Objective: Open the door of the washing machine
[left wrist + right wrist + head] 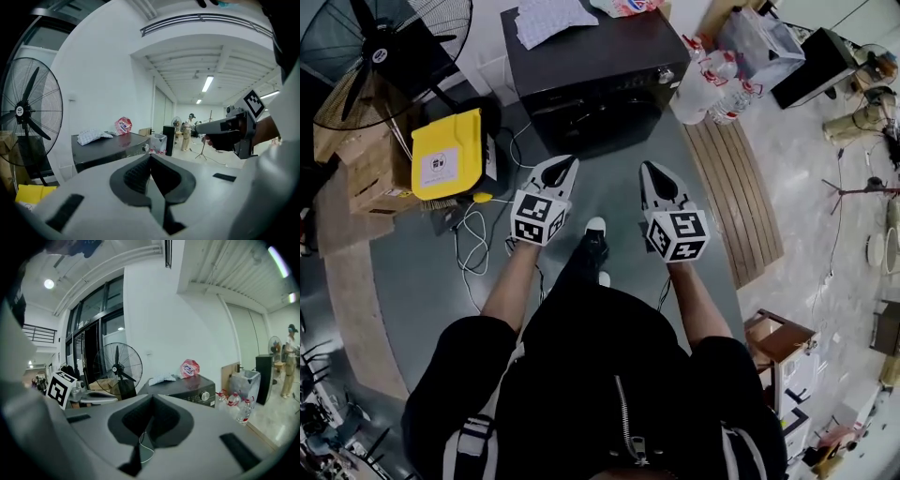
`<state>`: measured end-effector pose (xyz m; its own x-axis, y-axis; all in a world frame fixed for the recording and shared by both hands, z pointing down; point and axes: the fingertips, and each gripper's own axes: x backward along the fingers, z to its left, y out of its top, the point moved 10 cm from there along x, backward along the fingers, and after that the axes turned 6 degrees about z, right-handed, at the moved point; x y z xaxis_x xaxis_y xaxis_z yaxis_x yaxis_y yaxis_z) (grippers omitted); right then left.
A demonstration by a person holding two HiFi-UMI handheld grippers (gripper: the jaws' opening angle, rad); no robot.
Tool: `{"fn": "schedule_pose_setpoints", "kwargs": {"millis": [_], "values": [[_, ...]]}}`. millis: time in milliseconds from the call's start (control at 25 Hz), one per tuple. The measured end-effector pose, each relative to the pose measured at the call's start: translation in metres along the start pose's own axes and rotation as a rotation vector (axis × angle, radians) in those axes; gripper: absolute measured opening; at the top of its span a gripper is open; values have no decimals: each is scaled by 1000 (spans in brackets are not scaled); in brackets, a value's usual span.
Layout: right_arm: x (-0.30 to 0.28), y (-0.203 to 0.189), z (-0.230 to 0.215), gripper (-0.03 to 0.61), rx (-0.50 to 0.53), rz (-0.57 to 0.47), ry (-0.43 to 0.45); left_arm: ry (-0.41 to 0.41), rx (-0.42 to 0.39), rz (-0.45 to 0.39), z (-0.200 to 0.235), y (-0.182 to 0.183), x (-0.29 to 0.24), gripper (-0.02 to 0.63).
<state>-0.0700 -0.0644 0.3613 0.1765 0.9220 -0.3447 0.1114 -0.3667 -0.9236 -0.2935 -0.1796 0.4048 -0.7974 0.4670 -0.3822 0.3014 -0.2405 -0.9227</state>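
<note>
The dark washing machine [591,75] stands ahead at the top of the head view, seen from above, so its door is hard to make out. It also shows as a dark box in the left gripper view [108,147] and, with a round knob, in the right gripper view [187,386]. My left gripper [565,163] and right gripper [649,169] are held side by side, well short of the machine and pointing toward it. Both are shut with nothing between their jaws: the left gripper [150,155] and the right gripper [151,397] each show their tips meeting.
A cloth [548,19] and a red-white bag [628,5] lie on the machine. A big fan [384,52], cardboard boxes and a yellow case [445,155] stand to the left, with cables [473,244] on the grey mat. Water bottles [717,84] and a wooden pallet [741,187] are on the right.
</note>
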Motion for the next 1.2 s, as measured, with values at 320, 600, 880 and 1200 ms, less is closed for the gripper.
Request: {"fn": "schedule_pose_setpoints", "kwargs": {"millis": [320,600,880,1200], "values": [[-97,31,-51,5,-29,41,-13,-6,23,26,72,18,-78,0],[-162,47,-63,5,-45,73,-11,-3,38,68,127,17,-117,0],[-200,41,-68,5,-36,132,11,2,49,134,155,-16,-139,0],[-233,16,-71,5,-56,196,41,11,41,233,181,-66,-157,2]]}}
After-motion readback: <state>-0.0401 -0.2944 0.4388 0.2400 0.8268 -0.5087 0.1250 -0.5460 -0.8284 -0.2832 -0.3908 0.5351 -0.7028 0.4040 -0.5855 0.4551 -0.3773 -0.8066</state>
